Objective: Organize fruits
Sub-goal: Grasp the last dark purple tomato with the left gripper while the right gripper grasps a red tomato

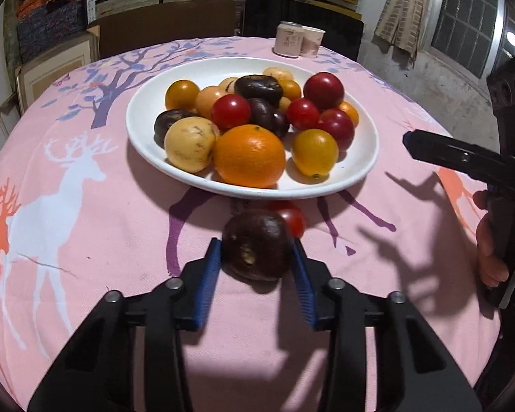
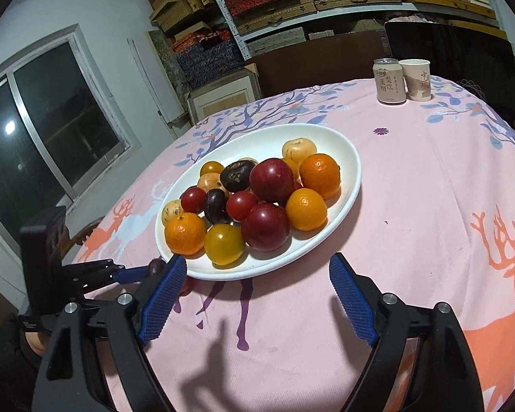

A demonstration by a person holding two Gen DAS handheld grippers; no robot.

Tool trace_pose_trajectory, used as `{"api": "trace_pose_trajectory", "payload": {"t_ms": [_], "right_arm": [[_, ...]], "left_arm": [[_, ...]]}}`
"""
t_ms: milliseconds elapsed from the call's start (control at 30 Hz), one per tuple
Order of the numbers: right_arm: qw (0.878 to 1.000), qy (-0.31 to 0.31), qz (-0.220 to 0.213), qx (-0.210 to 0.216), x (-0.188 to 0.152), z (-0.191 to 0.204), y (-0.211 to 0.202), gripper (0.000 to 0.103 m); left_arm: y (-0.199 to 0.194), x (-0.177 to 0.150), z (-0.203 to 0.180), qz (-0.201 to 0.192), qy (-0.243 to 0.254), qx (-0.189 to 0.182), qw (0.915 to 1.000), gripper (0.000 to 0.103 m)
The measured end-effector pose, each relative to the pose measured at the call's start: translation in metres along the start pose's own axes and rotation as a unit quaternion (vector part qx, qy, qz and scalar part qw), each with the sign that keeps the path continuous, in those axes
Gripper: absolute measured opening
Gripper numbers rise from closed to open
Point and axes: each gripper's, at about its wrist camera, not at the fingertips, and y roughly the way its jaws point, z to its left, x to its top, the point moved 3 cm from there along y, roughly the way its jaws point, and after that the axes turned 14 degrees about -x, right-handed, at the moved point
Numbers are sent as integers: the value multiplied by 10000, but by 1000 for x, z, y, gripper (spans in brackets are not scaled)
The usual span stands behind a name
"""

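A dark purple-brown fruit (image 1: 257,254) rests on the pink tablecloth just in front of the white plate (image 1: 147,103). My left gripper (image 1: 256,240) is shut on it, a blue pad against each side. A small red tomato (image 1: 293,221) lies right behind the fruit, under the plate's rim. The plate (image 2: 326,144) is heaped with oranges, red plums, tomatoes, yellow and dark fruits. My right gripper (image 2: 257,264) stands wide open at the plate's near rim with nothing between its fingers. In the right wrist view the left gripper (image 2: 134,273) and its fruit (image 2: 156,267) show at the left.
A drink can (image 2: 389,82) and a paper cup (image 2: 417,79) stand at the table's far edge, with a black chair back (image 1: 302,17) behind them. Shelves of boxes line the wall. Bare cloth lies right of the plate. A hand (image 1: 491,240) holds the right gripper.
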Motion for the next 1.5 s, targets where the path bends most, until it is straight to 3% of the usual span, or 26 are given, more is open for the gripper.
{"api": "trace_pose_trajectory", "payload": {"t_ms": [267,500,633,767,833,933,967,1000,1033,1133,1300,1500], "right_arm": [[9999,-71,12,-73,-1,1,2,86],[9999,-160,12,-61,-2,4,2,86],[9995,-293,89,-41,-4,10,5,86],[9964,-767,346,-131,-12,36,13,86],[9883,-1416,343,-451,-18,65,19,86],[9729,-1896,411,-1256,-24,95,32,98],[9723,-1880,567,-1271,-25,99,37,92],[9735,-1852,872,-1015,-28,103,45,77],[9712,-1872,1172,-893,-33,109,51,71],[9743,-1844,882,-945,-27,124,42,69],[9805,-1150,1154,-1100,-24,119,60,68],[9812,-631,1002,-1524,-22,125,59,54]], "left_arm": [[-4,1,14,-24,-376,-455,9983,40],[-12,2,7,-186,-231,-465,9985,38],[-34,-2,4,-532,-141,-176,9983,38],[-56,-12,35,-873,-788,527,9917,38],[-60,-11,47,-971,-1019,672,9878,38],[-54,-10,47,-871,-928,847,9882,38],[-53,-9,45,-856,-882,855,9887,38],[-52,-9,46,-849,-874,837,9890,38],[-51,-9,48,-842,-897,811,9891,38],[-53,-11,53,-857,-1029,697,9885,38],[-52,-11,56,-861,-1080,622,9885,38],[-50,-12,53,-814,-1037,596,9895,38]]}}
